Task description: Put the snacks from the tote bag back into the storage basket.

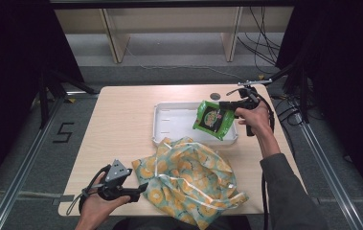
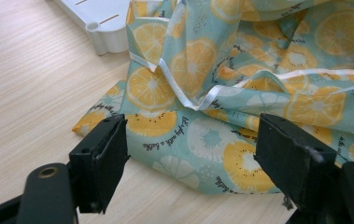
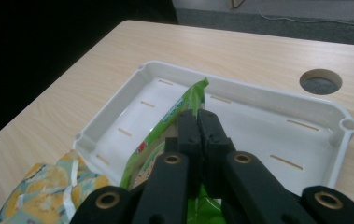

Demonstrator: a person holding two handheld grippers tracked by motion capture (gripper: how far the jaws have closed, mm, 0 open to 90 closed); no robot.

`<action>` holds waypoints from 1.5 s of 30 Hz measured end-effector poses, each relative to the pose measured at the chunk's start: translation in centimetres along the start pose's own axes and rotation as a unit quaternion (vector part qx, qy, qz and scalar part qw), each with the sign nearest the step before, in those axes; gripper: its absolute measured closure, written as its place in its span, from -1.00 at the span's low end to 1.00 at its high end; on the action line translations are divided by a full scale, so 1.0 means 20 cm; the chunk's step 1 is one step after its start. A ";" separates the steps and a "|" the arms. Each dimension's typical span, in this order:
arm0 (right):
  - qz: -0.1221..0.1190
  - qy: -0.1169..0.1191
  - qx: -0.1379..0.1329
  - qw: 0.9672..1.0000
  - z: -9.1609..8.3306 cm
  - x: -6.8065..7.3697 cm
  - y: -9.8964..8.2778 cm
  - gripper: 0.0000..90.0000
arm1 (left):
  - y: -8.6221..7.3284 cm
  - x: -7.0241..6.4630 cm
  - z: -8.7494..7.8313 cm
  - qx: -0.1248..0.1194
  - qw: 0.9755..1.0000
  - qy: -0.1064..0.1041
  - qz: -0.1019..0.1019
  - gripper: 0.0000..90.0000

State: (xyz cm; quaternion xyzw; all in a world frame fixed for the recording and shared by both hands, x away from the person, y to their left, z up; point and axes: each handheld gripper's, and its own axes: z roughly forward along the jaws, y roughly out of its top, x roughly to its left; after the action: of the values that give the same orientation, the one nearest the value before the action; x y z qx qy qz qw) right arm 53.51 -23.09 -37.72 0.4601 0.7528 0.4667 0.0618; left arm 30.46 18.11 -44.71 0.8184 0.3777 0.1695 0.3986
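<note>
A green snack packet [image 1: 212, 119] hangs over the right part of the white tray [image 1: 169, 125], pinched at its top edge by my right gripper [image 1: 223, 105]. In the right gripper view the two jaws are pressed together on the packet [image 3: 179, 112] above the tray [image 3: 277, 98]. A lemon-print cloth bag [image 1: 188, 179] lies crumpled on the table in front of the tray. My left gripper [image 1: 141, 189] rests at the bag's left corner, open. In the left gripper view its jaws stand wide apart, with the bag's corner [image 2: 184, 140] lying on the table between and beyond them, untouched.
The wooden table [image 1: 117, 120] has a round cable hole [image 1: 215, 96] behind the tray. A tray corner [image 2: 104, 28] sits just beyond the bag in the left gripper view. Black curtains flank the table; cables run along the right side.
</note>
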 end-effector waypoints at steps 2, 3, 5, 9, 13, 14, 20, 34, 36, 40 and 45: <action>-0.006 -0.003 -0.003 1.000 0.02 -0.02 0.01 0.99 | 0.00 0.01 0.00 -0.001 1.000 0.001 0.014 -0.45; -0.004 -0.008 -0.002 1.000 0.03 -0.02 0.02 0.99 | -0.01 0.00 0.00 -0.001 1.000 -0.002 0.003 -0.45; -0.001 -0.008 -0.008 1.000 0.04 -0.03 0.03 0.99 | -0.01 0.00 -0.01 -0.001 1.000 0.001 0.000 -0.45; 0.010 -0.013 -0.010 1.000 0.05 -0.03 0.07 0.99 | -0.01 0.01 -0.02 -0.005 1.000 0.003 -0.002 -0.45; 0.016 -0.017 -0.015 1.000 0.08 -0.03 0.11 0.99 | -0.02 0.01 -0.02 -0.005 1.000 0.005 -0.009 -0.45; 0.016 -0.017 -0.015 1.000 0.08 -0.03 0.11 0.99 | -0.02 0.01 -0.02 -0.003 1.000 0.008 -0.007 -0.45; 0.027 -0.020 -0.017 0.999 0.12 -0.04 0.13 0.99 | -0.02 0.01 -0.02 -0.005 1.000 0.006 -0.002 -0.45; 0.049 -0.029 -0.018 0.998 0.23 -0.07 0.14 0.99 | -0.02 -0.01 -0.02 -0.002 1.000 0.000 -0.016 -0.45; 0.042 -0.035 -0.020 0.998 0.24 -0.09 0.15 0.99 | -0.02 -0.01 -0.02 -0.004 1.000 0.000 -0.014 -0.45; 0.052 -0.032 -0.028 0.998 0.28 -0.10 0.16 0.99 | -0.02 0.00 -0.02 -0.005 1.000 0.000 -0.001 -0.45; 0.061 -0.037 -0.034 0.997 0.32 -0.12 0.17 0.99 | -0.03 -0.01 -0.02 -0.003 1.000 -0.004 -0.013 -0.45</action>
State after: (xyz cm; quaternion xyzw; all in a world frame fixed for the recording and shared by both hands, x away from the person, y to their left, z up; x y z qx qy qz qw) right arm 60.42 -20.31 -39.47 0.5201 0.7041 0.4773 0.0766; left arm 29.86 18.35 -44.87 0.8125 0.3865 0.1624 0.4050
